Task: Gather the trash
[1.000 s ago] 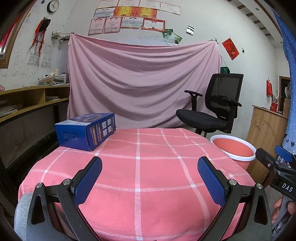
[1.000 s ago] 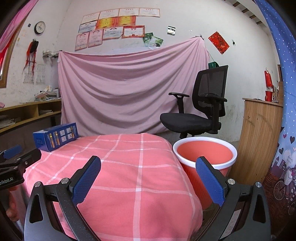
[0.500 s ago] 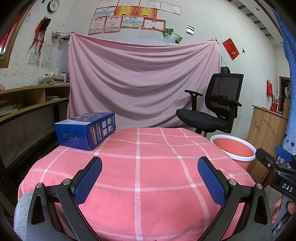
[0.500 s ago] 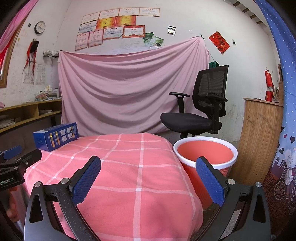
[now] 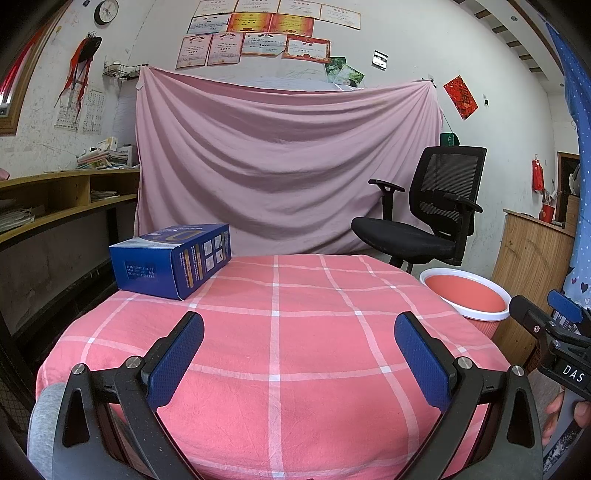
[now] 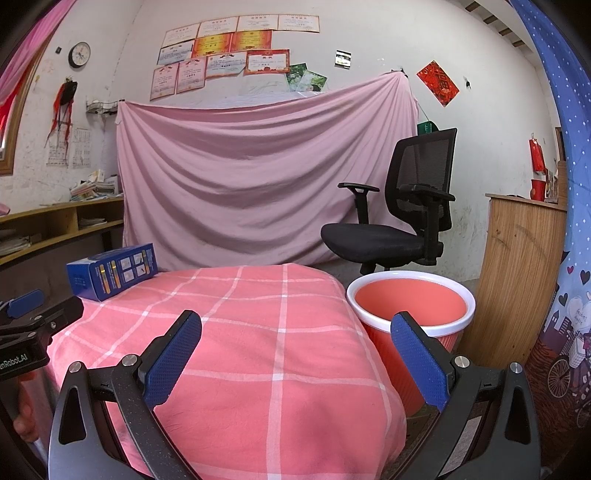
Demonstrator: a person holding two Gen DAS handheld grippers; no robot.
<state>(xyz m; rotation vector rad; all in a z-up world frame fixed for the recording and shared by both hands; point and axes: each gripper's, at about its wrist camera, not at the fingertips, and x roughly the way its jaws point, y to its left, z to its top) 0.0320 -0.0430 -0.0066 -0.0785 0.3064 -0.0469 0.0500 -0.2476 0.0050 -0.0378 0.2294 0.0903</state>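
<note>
The blue cardboard box (image 5: pixel 171 264) is seen lying at the far left corner of the pink checked tablecloth (image 5: pixel 295 350), well apart from the red bin (image 6: pixel 410 308); it is judged light and crushable — best taken across its narrow sides; both the left gripper (image 5: pixel 298 363) and right gripper (image 6: pixel 295 360) are held spread wide — nothing is gripped.

A black mesh office chair (image 5: pixel 424 221) stands before a pink sheet (image 5: pixel 284 166) hung on the wall, with certificates (image 5: pixel 258 35) and a clock (image 5: pixel 106 10) above and wooden shelving (image 5: pixel 55 199) holding papers at left.
</note>
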